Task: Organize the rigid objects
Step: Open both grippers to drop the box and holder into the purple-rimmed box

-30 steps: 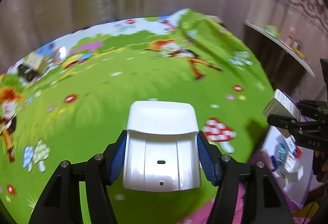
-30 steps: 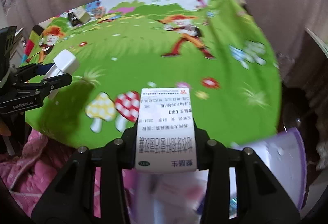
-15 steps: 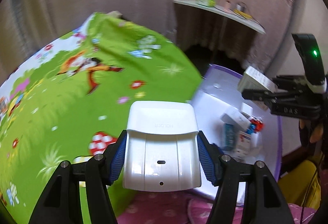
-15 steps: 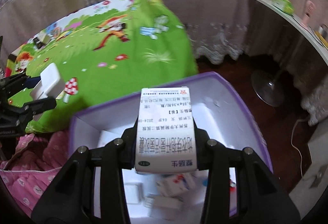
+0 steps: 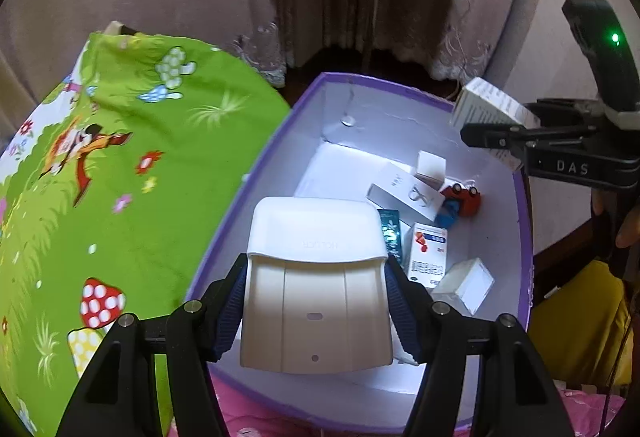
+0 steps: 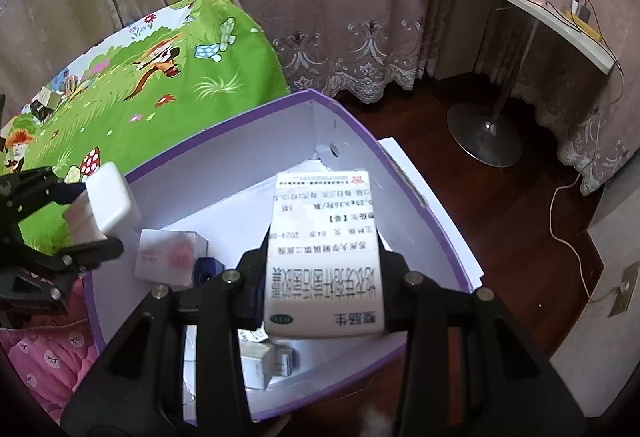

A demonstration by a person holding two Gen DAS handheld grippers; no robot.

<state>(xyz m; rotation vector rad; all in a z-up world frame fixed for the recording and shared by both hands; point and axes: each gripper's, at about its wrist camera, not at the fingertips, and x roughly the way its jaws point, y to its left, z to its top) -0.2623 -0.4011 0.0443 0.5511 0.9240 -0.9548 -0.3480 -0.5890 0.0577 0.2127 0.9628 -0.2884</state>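
Two black two-finger tools, each gripping one item. Left tool (image 5: 316,301), lower centre of the left wrist view: blue pads clamped on the sides of one white glossy plastic case (image 5: 316,277) with a stepped lid, long axis running up the frame along the fingers, wider lidded end pointing away from the camera. Right tool (image 6: 324,277), lower centre of the right wrist view: jaws closed on one white cardboard medicine box (image 6: 324,253) printed with black text, long axis likewise up the frame, its print upside down to the camera. Both items hang above one open purple-rimmed cardboard box with a white interior (image 5: 520,197). Contents counted in the left wrist view: one long white carton (image 5: 404,195), one small white cube box (image 5: 430,165), one red and blue toy car (image 5: 460,199), one dark teal packet (image 5: 390,231), one white medicine box with red and blue print (image 5: 426,253), one plain white box (image 5: 464,283); anything under the case cannot be told. Surroundings: one bed with a green cartoon-print sheet (image 5: 120,177) at left, touching the box's left wall; pink quilted fabric (image 6: 48,349) at the lower edge; dark wooden floor (image 6: 500,197); mauve curtains with lace hems (image 6: 340,17); one pale curved shelf (image 6: 520,5) at upper right carrying a green object, a pink handheld fan and a yellow power strip; one round metal stand base (image 6: 484,133) on the floor.
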